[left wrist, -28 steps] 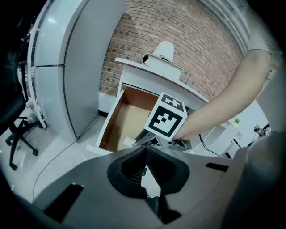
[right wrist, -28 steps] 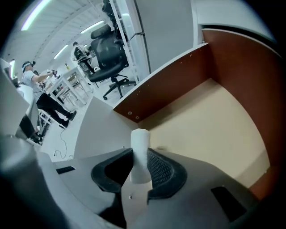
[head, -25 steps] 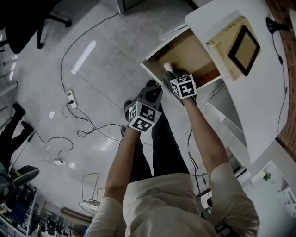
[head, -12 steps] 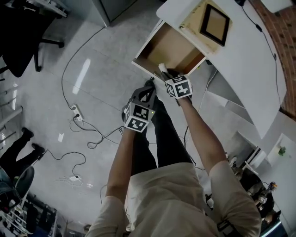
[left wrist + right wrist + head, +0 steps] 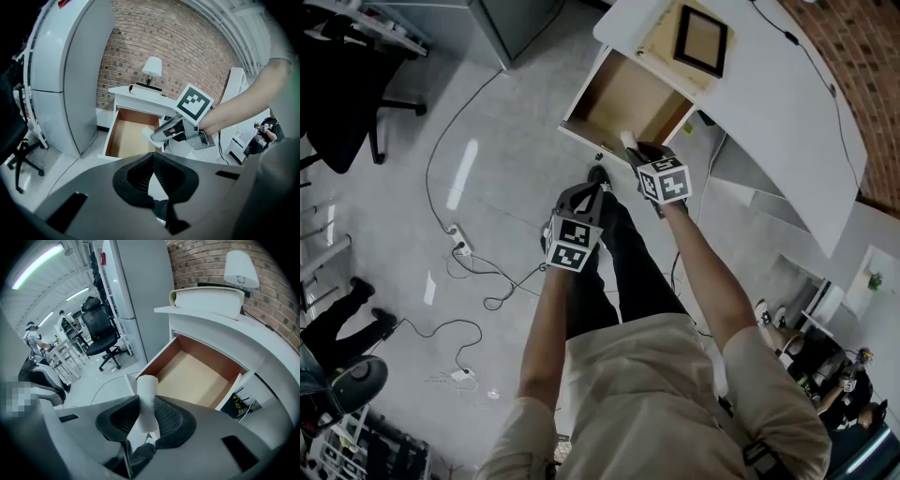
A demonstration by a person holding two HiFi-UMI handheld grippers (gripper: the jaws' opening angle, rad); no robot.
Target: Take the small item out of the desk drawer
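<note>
1. State of the right gripper [image 5: 146, 414]: the jaws stand partly apart and are clamped on the small white cylindrical item [image 5: 146, 397]. The pads bear on its lower half. Its upper end projects above and ahead of the jaw tips.
2. Change of position: one second earlier, the head view shows the jaws and item over the near corner of the drawer interior. Now the right gripper [image 5: 636, 150] sits at the front panel, and the item [image 5: 627, 141] is at the front edge, no longer over the tan floor. The head camera also moves between pictures, so read the position against the drawer only.
3. Grip: the jaw spacing is unchanged over that second, and the item sits between the pads as before.
4. Drawer: the open white desk drawer with a tan wooden floor [image 5: 197, 373] lies ahead of and below the jaw tips, under the white desk [image 5: 769, 103]. The visible part of its floor is bare.
5. State of the left gripper [image 5: 153, 157]: the jaw tips are together with nothing between them. It hangs behind and to the left of the right gripper, facing the drawer, and takes no part in the lift.
6. Meaning for the task: the withdrawal appears nearly complete, with the item lifted out and brought back to the drawer front.
   - Remaining work, as judged, is to draw the jaws further back until the item is well clear of the front panel.
   - Because the grip is low on the item, the free upper end could tip if it brushes that panel.
</note>
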